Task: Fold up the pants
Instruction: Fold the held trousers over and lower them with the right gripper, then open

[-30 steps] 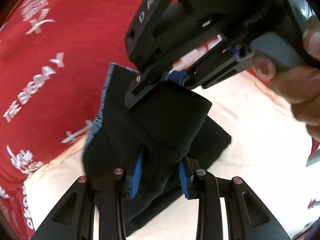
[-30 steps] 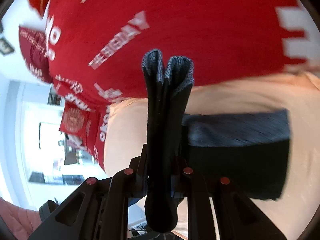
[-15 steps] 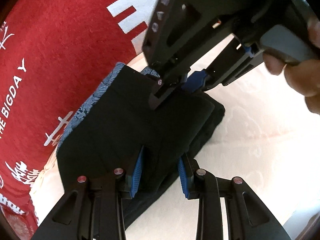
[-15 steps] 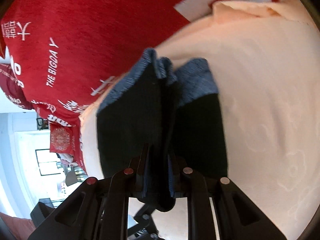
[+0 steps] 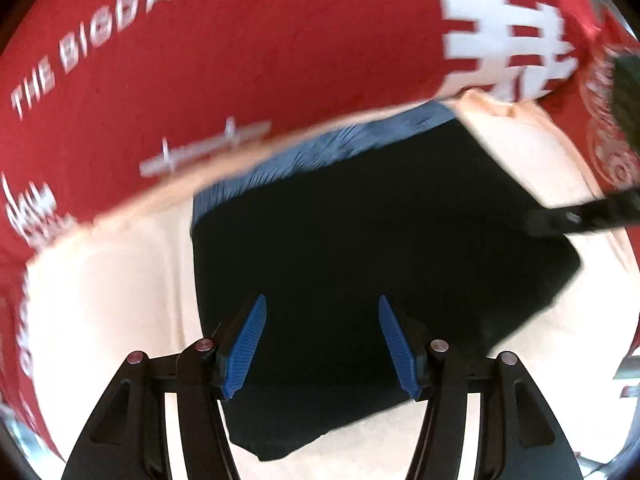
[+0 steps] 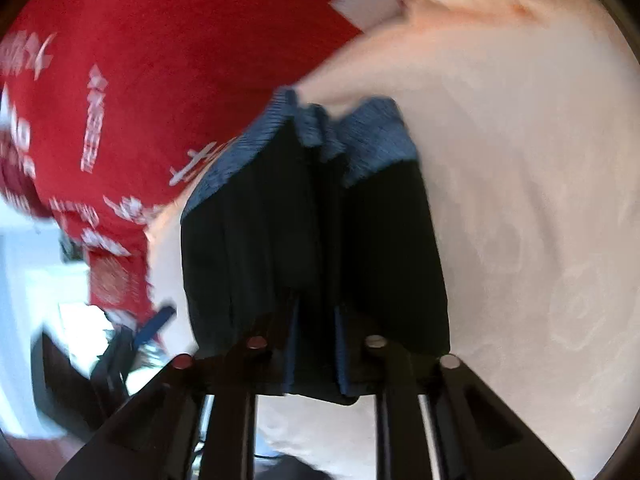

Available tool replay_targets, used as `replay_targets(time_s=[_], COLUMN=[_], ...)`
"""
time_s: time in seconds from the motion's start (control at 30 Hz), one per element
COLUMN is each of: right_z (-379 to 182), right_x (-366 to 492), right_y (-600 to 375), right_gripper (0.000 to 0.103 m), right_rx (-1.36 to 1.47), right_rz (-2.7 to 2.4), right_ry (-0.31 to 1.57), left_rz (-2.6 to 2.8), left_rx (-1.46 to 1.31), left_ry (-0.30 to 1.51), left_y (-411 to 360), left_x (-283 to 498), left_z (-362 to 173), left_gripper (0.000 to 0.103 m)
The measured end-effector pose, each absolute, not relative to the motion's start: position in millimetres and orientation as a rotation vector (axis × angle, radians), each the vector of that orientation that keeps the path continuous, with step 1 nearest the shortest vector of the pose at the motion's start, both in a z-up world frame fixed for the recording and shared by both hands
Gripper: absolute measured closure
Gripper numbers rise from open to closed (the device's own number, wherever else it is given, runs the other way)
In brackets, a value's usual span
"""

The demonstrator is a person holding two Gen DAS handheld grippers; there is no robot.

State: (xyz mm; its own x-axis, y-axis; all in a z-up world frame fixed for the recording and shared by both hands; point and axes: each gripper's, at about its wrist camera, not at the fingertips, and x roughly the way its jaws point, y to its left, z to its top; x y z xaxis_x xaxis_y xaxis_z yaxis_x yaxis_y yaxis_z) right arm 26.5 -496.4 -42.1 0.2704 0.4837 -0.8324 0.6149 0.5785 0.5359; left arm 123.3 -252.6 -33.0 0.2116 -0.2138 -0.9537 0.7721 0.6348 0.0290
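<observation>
Folded black pants with a blue-grey ribbed waistband lie flat on a pale peach cloth, next to a red cloth printed with white lettering; both pictures are smeared by motion blur. The left gripper hangs above the pants with its blue pads apart and spreading wider, gripping nothing. The right gripper is closing on a raised fold of the pants, pinched between its pads; in the left view only its dark tip shows, cut off at the right edge.

Bright daylight, motion blur, fisheye warping
</observation>
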Motion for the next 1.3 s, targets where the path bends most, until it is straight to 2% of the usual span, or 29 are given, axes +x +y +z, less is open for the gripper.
replay_targets(time_s=[0.13, 0.17, 0.2, 0.23, 0.37, 0.57, 0.8, 1.07, 1.3], right_z=[-36, -39, -43, -45, -40, -27, 7, -40, -40], right_x=[32, 31, 29, 29, 29, 32, 43, 52, 47], right_y=[-483, -480, -477, -474, -467, -457, -452, -432, -437], right_gripper=[0.088, 0.088, 0.087, 0.087, 0.085, 0.083, 0.083, 0.083, 0.083], right_rx=[0.885, 0.851, 0.832, 0.813, 0.748, 0.625, 0.591, 0.580, 0.620], right_rz=[-0.167, -0.185, -0.193, -0.203, -0.250, -0.346, -0.342, -0.324, -0.361], right_ry=[1.433, 1.456, 1.472, 1.474, 1.474, 1.521, 1.395, 1.521, 1.518], left_rz=[-0.727, -0.727, -0.721, -0.712, -0.679, -0.586, -0.452, -0.491, -0.487], left_rx=[0.555, 0.568, 0.572, 0.563, 0.507, 0.410, 0.314, 0.399, 0.389], left_ry=[1.206, 1.196, 1.196, 1.205, 1.254, 1.222, 1.326, 1.289, 1.345], left_y=[-248, -249, -250, -249, -243, -221, -222, -225, -217], left_x=[125, 123, 121, 125, 133, 175, 235, 222, 219], left_z=[-49, -49, -49, -51, -45, -23, -59, -60, -53], left_gripper=[0.041, 0.038, 0.028, 0.024, 0.024, 0.024, 0.024, 0.021, 0.021])
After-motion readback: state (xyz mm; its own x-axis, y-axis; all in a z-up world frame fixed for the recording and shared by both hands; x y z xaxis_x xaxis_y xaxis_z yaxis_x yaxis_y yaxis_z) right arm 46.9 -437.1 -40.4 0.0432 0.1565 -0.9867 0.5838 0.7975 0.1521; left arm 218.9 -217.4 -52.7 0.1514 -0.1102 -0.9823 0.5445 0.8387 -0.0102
